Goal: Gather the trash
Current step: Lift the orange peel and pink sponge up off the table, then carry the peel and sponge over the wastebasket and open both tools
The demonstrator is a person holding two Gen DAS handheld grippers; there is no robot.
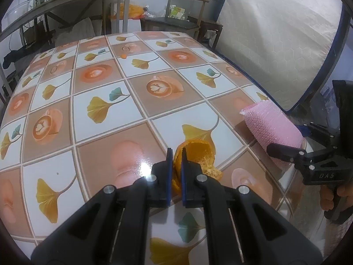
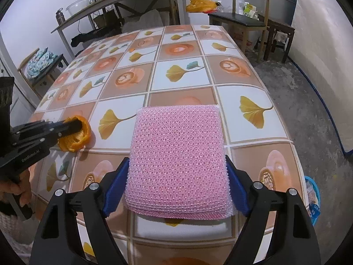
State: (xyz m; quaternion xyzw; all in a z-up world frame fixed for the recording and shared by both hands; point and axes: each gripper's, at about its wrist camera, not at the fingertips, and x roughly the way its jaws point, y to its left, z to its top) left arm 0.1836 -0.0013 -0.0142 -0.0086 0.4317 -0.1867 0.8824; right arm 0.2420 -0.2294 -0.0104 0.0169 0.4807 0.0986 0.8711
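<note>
The orange peel [image 1: 194, 156] lies on the table [image 1: 123, 119], pinched tight in the left gripper [image 1: 177, 154]. Just beside it, the pink pad [image 2: 178, 156] sits at the table's edge between the wide right gripper's [image 2: 177, 174] blue fingers [image 2: 115, 187], which touch its sides.

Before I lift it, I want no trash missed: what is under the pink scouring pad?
The pink scouring pad lies on the patterned tablecloth, between the right gripper's blue pads. Only cloth shows around its edges; whatever is directly beneath is covered.
</note>
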